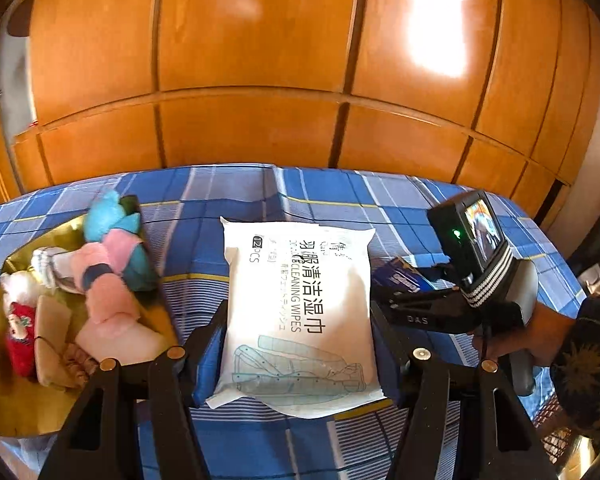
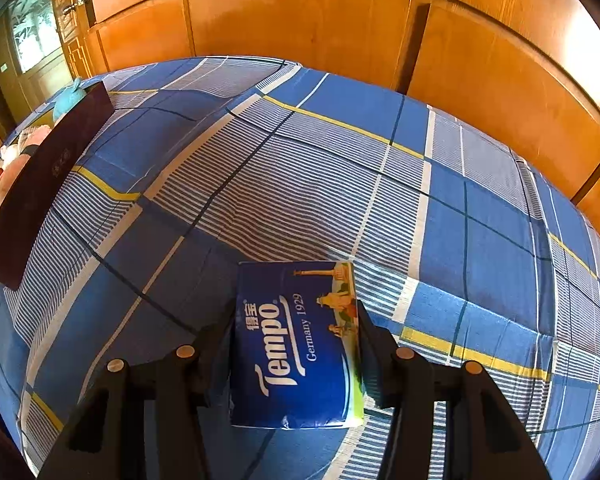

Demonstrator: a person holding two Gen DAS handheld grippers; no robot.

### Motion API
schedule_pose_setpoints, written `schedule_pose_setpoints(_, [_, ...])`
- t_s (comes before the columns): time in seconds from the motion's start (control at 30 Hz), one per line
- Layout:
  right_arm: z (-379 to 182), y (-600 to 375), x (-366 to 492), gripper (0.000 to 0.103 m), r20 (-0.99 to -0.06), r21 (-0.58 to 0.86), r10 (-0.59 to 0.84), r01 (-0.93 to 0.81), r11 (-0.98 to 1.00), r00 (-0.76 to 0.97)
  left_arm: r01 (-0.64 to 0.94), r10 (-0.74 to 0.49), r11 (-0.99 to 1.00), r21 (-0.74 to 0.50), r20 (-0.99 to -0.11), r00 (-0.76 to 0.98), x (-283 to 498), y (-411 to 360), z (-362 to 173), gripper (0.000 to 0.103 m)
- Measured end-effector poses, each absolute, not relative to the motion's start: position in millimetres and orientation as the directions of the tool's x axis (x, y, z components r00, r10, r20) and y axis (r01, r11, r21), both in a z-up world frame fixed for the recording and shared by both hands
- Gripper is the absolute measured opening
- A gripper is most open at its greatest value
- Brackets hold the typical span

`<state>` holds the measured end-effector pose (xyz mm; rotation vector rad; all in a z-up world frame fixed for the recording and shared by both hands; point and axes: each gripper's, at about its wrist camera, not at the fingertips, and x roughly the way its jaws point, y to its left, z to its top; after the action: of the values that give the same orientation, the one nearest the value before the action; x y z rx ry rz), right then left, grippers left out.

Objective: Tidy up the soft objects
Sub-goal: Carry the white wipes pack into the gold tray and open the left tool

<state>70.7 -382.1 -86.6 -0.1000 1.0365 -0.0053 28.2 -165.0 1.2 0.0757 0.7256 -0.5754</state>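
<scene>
Left gripper [image 1: 300,344]: clamped on the white wipes pack [image 1: 298,312] — pack lies lengthwise between both fingers, over the blue plaid bedspread [image 1: 340,200].
Right gripper [image 2: 296,354]: pinching the blue Tempo tissue pack [image 2: 294,344] by its sides.
Gold box [image 1: 4,400]: left of the wipes, holding plush toys [image 1: 108,256].

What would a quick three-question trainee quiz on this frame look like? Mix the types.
1. True or false: the right gripper holds the blue Tempo tissue pack.
2. The white wipes pack sits between the fingers of which gripper?
3. The gold-lined box of plush toys lies on which side of the wipes pack in the left wrist view: A left, B right, C behind?

Key: 1 true; 2 the left gripper; 3 A.
</scene>
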Motion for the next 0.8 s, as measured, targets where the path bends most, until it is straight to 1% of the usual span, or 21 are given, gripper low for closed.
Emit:
schedule_pose_setpoints(0.17, [-86.4, -384.5, 71.0, 0.053, -0.861, -0.07, -0.042, -0.037, 0.997, 0.507, 0.486, -0.45, 0.863, -0.136, -0.643, 0.62, 29.8, -143.5, 6.6, 0.064])
schedule_pose_setpoints(0.57, [-86.2, -381.1, 71.7, 0.053, -0.861, -0.093, -0.061, -0.039, 0.995, 0.505, 0.386, -0.399, 0.906, -0.171, -0.646, 0.65, 39.4, -84.4, 8.1, 0.064])
schedule_pose_setpoints(0.7, [-86.3, -382.2, 72.1, 0.053, -0.861, -0.088, -0.057, -0.038, 0.995, 0.505, 0.337, -0.368, 0.926, -0.173, -0.624, 0.69, 42.5, -53.2, 16.9, 0.064])
schedule_pose_setpoints(0.8, [-86.2, -381.7, 72.2, 0.053, -0.861, -0.096, -0.063, -0.04, 0.995, 0.505, 0.264, -0.339, 0.941, -0.213, -0.618, 0.709, 50.3, -15.5, 21.9, 0.064])
